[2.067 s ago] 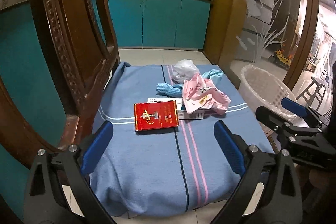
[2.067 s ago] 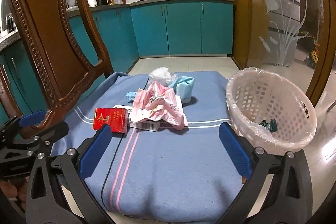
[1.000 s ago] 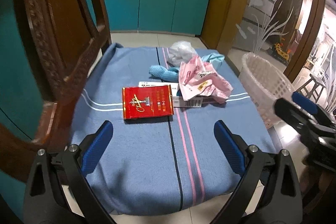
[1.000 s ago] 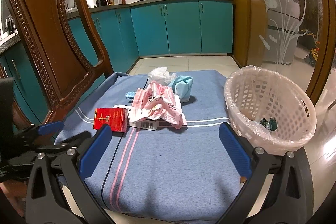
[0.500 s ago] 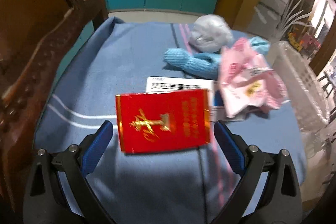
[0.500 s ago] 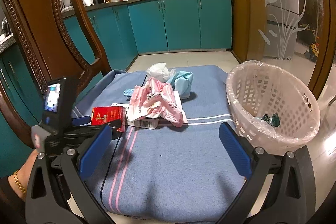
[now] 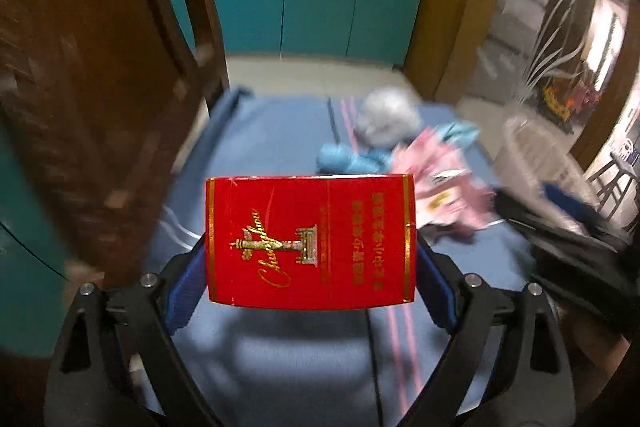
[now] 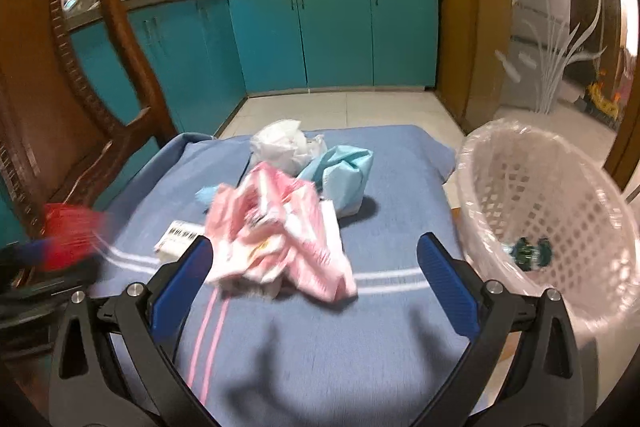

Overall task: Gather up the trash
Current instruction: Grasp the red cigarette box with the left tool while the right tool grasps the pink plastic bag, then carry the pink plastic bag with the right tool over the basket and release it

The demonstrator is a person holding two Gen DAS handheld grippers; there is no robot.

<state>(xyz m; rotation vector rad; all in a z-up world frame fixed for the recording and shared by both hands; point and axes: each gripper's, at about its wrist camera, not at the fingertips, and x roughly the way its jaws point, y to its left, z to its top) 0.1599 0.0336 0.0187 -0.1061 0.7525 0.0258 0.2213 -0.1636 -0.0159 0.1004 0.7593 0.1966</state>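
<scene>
My left gripper [image 7: 310, 267] is shut on a red cigarette pack [image 7: 310, 241] and holds it above the blue cloth [image 7: 280, 347]; the pack shows blurred at the left in the right wrist view [image 8: 70, 235]. My right gripper [image 8: 312, 267] is open and empty, just in front of a crumpled pink wrapper [image 8: 280, 231]. Behind the wrapper lie a white box with a barcode [image 8: 178, 239], a light blue packet [image 8: 344, 175] and a white plastic wad [image 8: 284, 145]. A white basket [image 8: 560, 211] lined with clear plastic stands at the right with a small green wrapper [image 8: 528, 251] inside.
A carved wooden chair back [image 8: 80, 99] rises at the left of the cloth-covered seat. Teal kitchen cabinets [image 8: 336, 35] line the far wall. A frosted glass door [image 8: 552, 19] stands at the right, tiled floor [image 8: 340, 111] beyond.
My left gripper closed on the red pack and lifted it off the cloth. My right gripper moved forward toward the pink wrapper.
</scene>
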